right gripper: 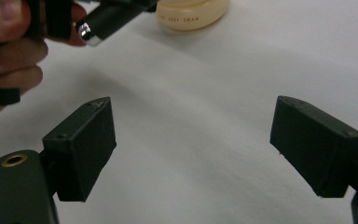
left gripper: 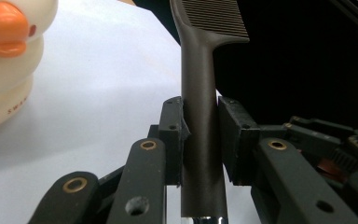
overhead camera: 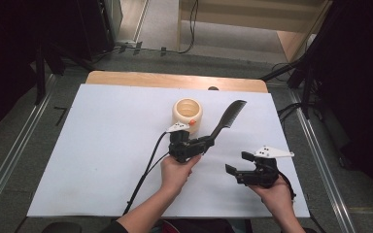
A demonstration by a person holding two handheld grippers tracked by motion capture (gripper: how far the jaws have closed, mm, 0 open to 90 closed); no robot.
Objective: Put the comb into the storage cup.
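A dark comb [overhead camera: 227, 120] with a long handle sticks up and to the right from my left gripper [overhead camera: 205, 142], which is shut on the handle. In the left gripper view both pads press the comb handle [left gripper: 199, 135], with the comb teeth at the top. A cream cup [overhead camera: 187, 114] with an orange duck bill stands just behind the left gripper; the cream cup [left gripper: 9, 60] sits at the upper left of that view. My right gripper [overhead camera: 237, 163] hovers at the right near the front edge, jaws wide apart, nothing between its pads [right gripper: 81, 144].
A white sheet [overhead camera: 102, 145] covers the table, with a wooden strip [overhead camera: 175, 80] along the far edge. Cables trail from the left gripper toward the front edge. The metal end of the comb handle [right gripper: 91, 32] and the person's left hand [right gripper: 9, 51] lie in the right gripper view.
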